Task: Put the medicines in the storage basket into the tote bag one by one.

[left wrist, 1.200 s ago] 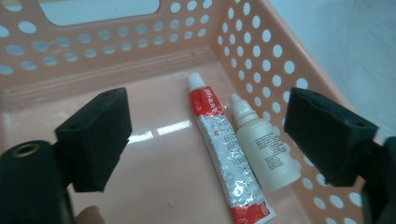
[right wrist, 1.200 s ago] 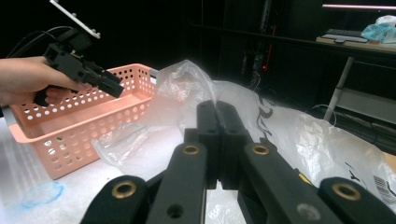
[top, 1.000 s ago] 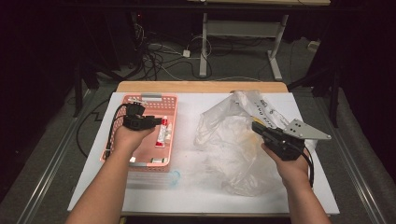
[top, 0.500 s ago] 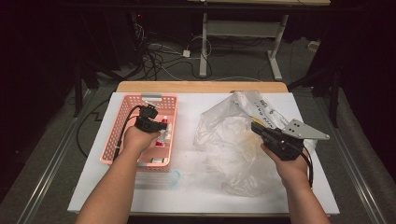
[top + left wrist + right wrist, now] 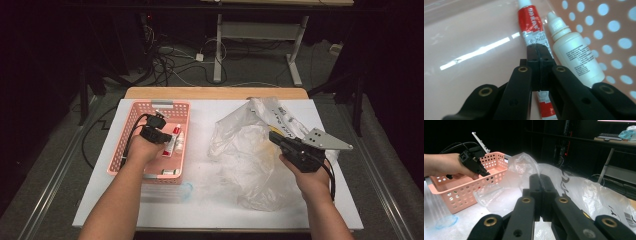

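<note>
Left tool (image 5: 539, 53): jaws closed, empty, moved deeper into pink basket (image 5: 131, 120) since a second ago; red tube (image 5: 531, 22) lying on basket floor beneath. Pickup likely next. Right tool (image 5: 540, 182): closed against clear bag (image 5: 584, 192).

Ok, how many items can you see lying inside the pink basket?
2: a red-and-white tube under the left gripper, and a white dropper bottle beside the tube, toward the perforated wall. The hand may hide others.

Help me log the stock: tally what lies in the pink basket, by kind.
Red-and-white tube: 1
White dropper bottle: 1
Total: 2, counting what the left claw's view shows on the floor of the pink basket.
</note>
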The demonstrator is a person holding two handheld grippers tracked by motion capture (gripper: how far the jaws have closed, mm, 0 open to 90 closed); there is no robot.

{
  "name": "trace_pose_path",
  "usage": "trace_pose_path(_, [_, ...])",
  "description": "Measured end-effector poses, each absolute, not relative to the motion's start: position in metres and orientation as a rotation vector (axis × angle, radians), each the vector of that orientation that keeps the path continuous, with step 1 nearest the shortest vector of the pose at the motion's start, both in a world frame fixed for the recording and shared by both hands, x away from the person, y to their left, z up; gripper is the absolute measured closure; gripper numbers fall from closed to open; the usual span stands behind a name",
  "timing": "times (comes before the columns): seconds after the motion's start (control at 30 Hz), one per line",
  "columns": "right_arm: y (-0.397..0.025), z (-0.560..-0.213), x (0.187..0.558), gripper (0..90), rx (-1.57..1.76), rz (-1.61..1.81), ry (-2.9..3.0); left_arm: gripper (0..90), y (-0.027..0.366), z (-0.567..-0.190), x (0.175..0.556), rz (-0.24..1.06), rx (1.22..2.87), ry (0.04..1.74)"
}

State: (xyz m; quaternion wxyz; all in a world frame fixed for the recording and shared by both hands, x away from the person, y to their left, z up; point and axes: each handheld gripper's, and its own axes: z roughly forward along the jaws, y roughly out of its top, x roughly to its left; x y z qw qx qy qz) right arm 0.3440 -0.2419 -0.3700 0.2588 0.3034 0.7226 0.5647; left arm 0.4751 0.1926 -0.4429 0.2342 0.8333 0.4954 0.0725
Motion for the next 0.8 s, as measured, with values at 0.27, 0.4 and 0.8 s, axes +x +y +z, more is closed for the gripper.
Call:
trace_pose_path(0.27, [-0.242, -0.370, 0.344, 90.0, 0.821, 1.530, 1.960, 88.4, 0.197, -0.437, 0.471, 0.243, 2.294, 1.356])
trace_pose_path(0.4, [-0.242, -0.370, 0.345, 90.0, 0.823, 1.534, 1.960, 75.5, 0.194, -0.431, 0.464, 0.210, 2.267, 1.310])
trace_pose_path(0.8, [-0.240, -0.370, 0.342, 90.0, 0.824, 1.529, 1.959, 88.6, 0.186, -0.434, 0.444, 0.014, 2.403, 1.200])
